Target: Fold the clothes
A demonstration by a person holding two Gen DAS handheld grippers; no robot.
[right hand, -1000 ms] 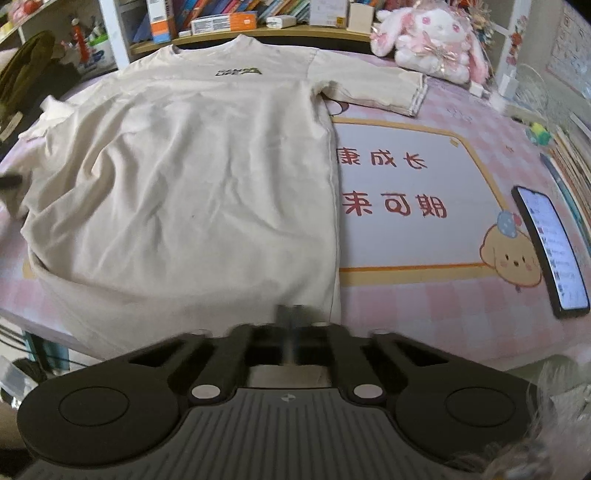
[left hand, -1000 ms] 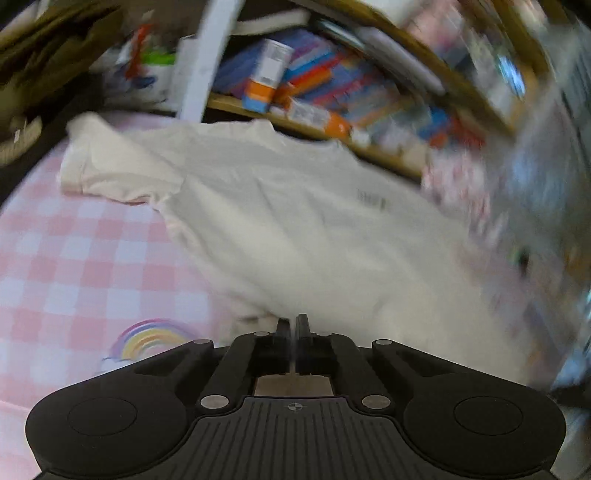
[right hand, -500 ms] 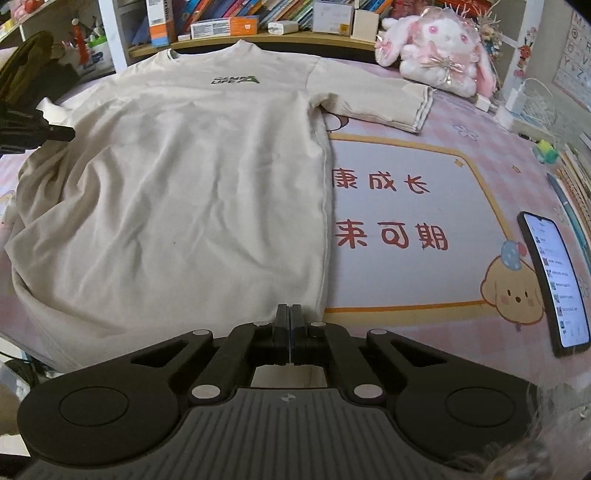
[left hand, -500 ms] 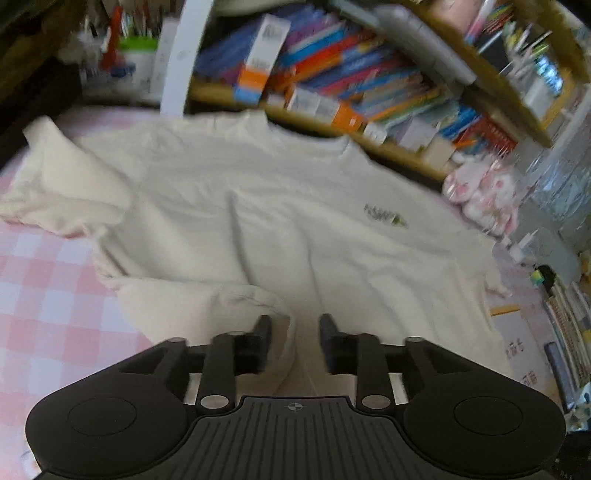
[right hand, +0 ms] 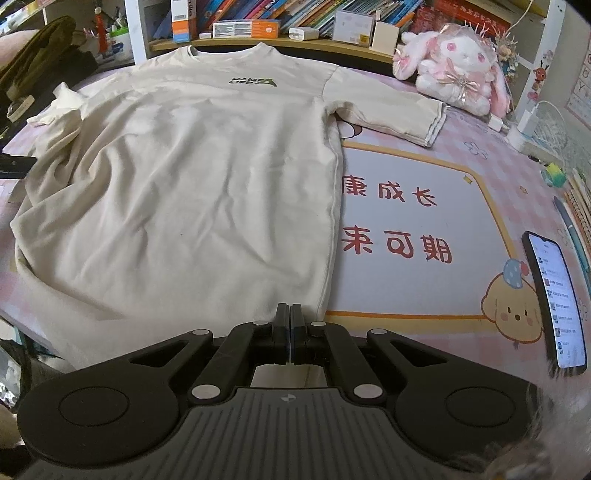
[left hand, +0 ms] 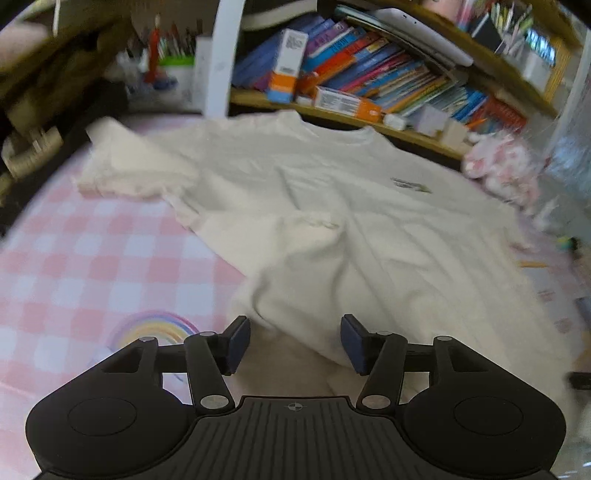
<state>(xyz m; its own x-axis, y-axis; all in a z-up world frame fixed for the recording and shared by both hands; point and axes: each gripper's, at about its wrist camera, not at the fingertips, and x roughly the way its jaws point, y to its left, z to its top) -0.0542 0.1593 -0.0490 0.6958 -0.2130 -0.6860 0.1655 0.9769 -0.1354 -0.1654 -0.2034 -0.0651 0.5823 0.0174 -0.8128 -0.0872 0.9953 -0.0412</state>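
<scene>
Work surface: a table under a pink-and-white checked cover [left hand: 92,258] bearing a rainbow print [left hand: 155,328]; its right part carries a large printed panel with red characters [right hand: 399,218]. A wooden shelf of books [right hand: 258,14] lines the far edge. A cream T-shirt [right hand: 192,177] lies spread front-up, collar toward the shelf, hem at the near edge, left sleeve bunched. A pink plush rabbit [right hand: 458,62] sits past the right sleeve; a lit phone [right hand: 554,295] lies well right of the shirt. The left gripper [left hand: 293,343] stands spread wide over the rumpled left hem, holding nothing. The right gripper [right hand: 290,332] is pressed together at the hem's right corner; whether cloth is pinched cannot be told
</scene>
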